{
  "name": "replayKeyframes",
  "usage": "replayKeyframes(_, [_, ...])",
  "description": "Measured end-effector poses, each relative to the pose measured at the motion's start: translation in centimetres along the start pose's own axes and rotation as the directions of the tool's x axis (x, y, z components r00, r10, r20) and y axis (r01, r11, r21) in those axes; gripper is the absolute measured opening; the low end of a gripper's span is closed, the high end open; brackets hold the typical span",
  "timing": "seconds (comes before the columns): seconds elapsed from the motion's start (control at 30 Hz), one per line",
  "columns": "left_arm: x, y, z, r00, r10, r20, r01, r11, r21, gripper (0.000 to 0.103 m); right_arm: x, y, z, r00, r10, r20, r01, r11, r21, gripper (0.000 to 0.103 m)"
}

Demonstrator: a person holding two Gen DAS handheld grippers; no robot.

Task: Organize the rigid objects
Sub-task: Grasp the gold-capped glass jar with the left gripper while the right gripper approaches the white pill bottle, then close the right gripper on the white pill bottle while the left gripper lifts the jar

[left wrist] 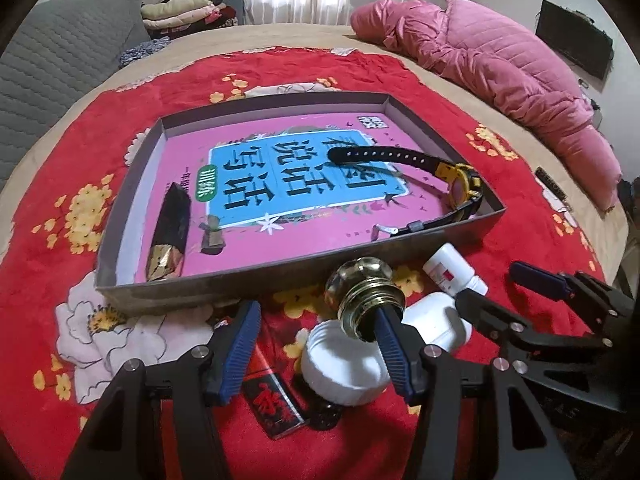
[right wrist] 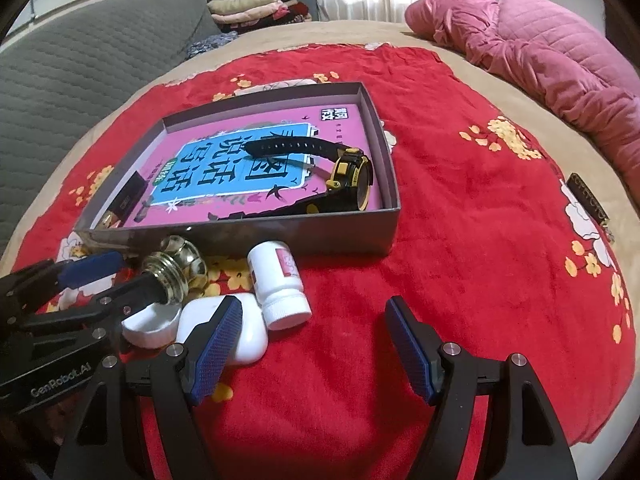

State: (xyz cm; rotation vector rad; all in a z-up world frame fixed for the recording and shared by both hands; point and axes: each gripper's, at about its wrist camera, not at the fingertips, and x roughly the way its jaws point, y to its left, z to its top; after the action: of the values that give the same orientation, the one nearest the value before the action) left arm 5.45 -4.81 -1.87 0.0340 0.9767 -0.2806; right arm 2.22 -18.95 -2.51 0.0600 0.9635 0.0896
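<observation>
My left gripper (left wrist: 316, 312) is open just in front of the grey box (left wrist: 280, 272). Its right finger's tip sits at the brass mouth of a glass knob (left wrist: 362, 288). A white lid (left wrist: 340, 364) and a red-and-black lighter (left wrist: 272, 404) lie between its fingers on the blanket. My right gripper (right wrist: 314, 306) is open over bare red blanket. A white earbud case (right wrist: 248, 336) lies behind its left finger, with a white pill bottle (right wrist: 280, 284) on its side next to it. Inside the box, on a pink book, lie a black-and-yellow watch (left wrist: 460, 188) and a dark tube with a gold end (left wrist: 168, 236).
Everything rests on a red flowered blanket (right wrist: 480, 240) spread over a bed. A pink quilt (left wrist: 500, 68) is bunched at the far right, and a grey padded headboard (left wrist: 60, 60) stands at the left. Folded clothes are stacked at the back.
</observation>
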Motion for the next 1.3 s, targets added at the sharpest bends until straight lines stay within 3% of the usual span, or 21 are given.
replayKeyframes(0.27, [0.6, -0.2, 0.2, 1.000, -0.021, 0.006, 0.021, 1.000, 0.010, 0.035, 1.4, -0.4, 0.8, 1.000, 0.029, 0.003, -0.029, 0.999, 0.016, 0.075])
replayKeyframes(0.43, [0.9, -0.2, 0.3, 0.999, -0.033, 0.005, 0.033, 0.999, 0.007, 0.035, 2.0, -0.2, 1.1, 0.999, 0.040, 0.002, -0.040, 0.999, 0.013, 0.072])
replayKeyframes(0.53, [1.1, -0.4, 0.4, 0.999, -0.038, 0.006, 0.038, 0.999, 0.011, 0.035, 2.3, -0.1, 1.2, 0.999, 0.048, 0.000, -0.048, 0.999, 0.011, 0.067])
replayKeyframes(0.6, [1.2, -0.5, 0.4, 0.999, -0.039, 0.005, 0.039, 0.999, 0.013, 0.035, 2.7, 0.1, 1.3, 0.998, 0.055, -0.004, -0.055, 0.999, 0.003, 0.058])
replayKeyframes(0.77, [1.5, -0.7, 0.5, 0.999, -0.045, 0.001, 0.045, 0.999, 0.007, 0.035, 3.1, 0.1, 1.4, 0.998, 0.061, -0.007, -0.062, 0.998, -0.007, 0.053])
replayKeyframes(1.0, [2.1, -1.1, 0.5, 0.999, -0.045, -0.015, 0.045, 0.999, -0.009, 0.034, 3.2, -0.7, 1.2, 0.999, 0.055, -0.004, -0.055, 0.998, 0.007, 0.031])
replayKeyframes(1.13, [2.3, -1.2, 0.5, 0.999, -0.037, -0.024, 0.037, 0.999, -0.012, 0.033, 3.1, -1.2, 1.2, 0.998, 0.069, 0.002, -0.069, 0.997, 0.021, 0.029])
replayKeyframes(1.3, [2.8, -1.2, 0.6, 0.999, -0.025, -0.039, 0.024, 0.999, -0.033, 0.023, 2.7, -1.5, 1.2, 0.997, 0.080, 0.006, -0.080, 0.996, 0.028, 0.028])
